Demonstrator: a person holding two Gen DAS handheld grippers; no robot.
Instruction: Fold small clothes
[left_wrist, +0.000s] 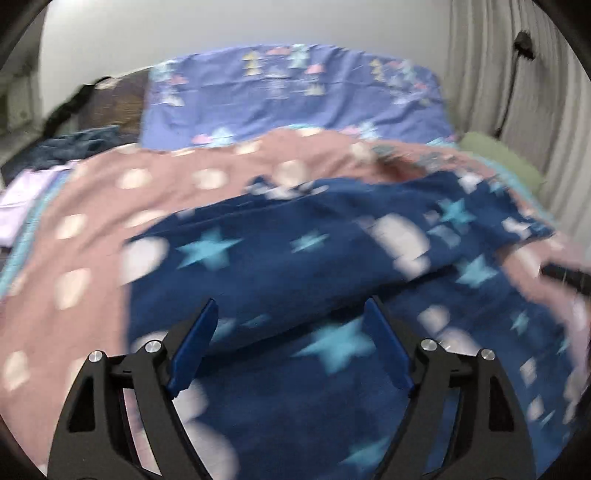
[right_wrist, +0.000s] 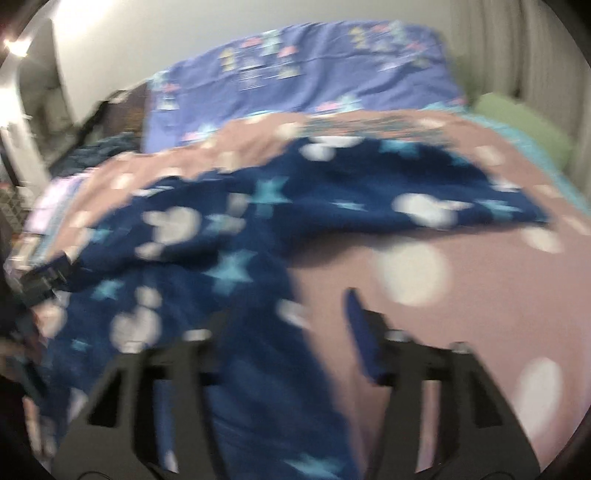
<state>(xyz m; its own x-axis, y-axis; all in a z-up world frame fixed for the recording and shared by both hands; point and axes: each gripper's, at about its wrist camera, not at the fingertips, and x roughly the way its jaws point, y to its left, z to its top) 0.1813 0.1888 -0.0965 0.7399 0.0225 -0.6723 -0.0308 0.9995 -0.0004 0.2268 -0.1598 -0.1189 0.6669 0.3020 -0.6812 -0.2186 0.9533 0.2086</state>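
While both claws, left claw (left_wrist: 290, 314) and right claw (right_wrist: 284, 317), gape empty, the navy garment (left_wrist: 295, 258) lies rumpled on the pink bedspread (right_wrist: 480, 295).

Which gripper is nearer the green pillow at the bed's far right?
Right, though only slightly. The green pillow lies far ahead of both; the right gripper and left gripper hang open over the navy star garment.

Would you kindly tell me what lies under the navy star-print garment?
The navy garment lies on a pink polka-dot blanket. Whatever is beneath its middle is covered.
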